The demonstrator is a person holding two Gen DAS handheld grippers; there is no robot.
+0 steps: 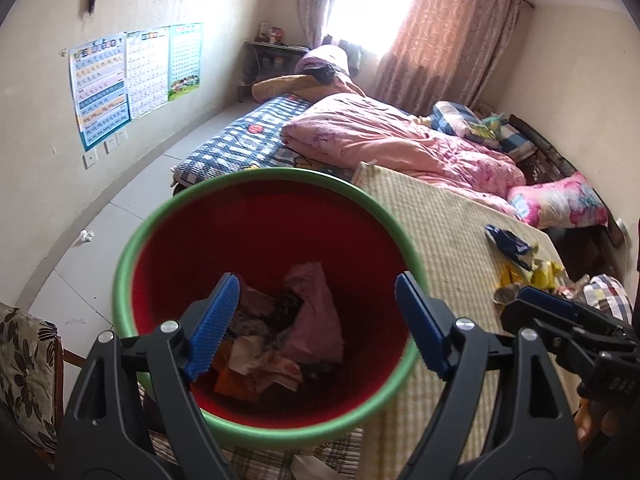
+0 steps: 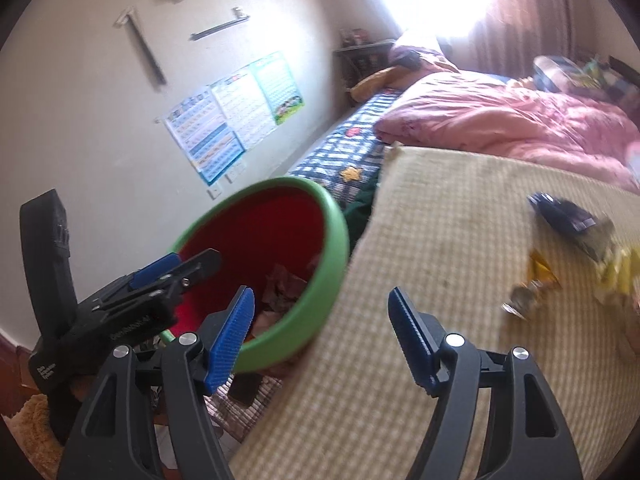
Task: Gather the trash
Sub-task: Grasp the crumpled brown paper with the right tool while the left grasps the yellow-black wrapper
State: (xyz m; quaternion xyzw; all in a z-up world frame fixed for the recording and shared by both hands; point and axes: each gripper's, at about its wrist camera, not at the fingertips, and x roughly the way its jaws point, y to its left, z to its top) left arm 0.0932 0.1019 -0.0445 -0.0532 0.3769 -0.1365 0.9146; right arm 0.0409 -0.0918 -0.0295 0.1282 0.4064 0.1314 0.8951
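Trash (image 1: 276,344) heaped in red bin (image 1: 264,216) — blurred wrappers (image 2: 568,256) beyond, both grippers' jaws wide, empty.

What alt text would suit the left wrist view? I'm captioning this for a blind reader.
The left gripper, jaws open and empty, hangs over a round red plastic bin with a green rim holding crumpled paper and wrappers. More dark blue and yellow wrappers lie right of it on a beige woven mat, near the right gripper.

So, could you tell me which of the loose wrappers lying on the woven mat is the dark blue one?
It is the dark blue wrapper lying farthest up the woven mat, toward the pink pillow; the yellow wrappers lie just below it.
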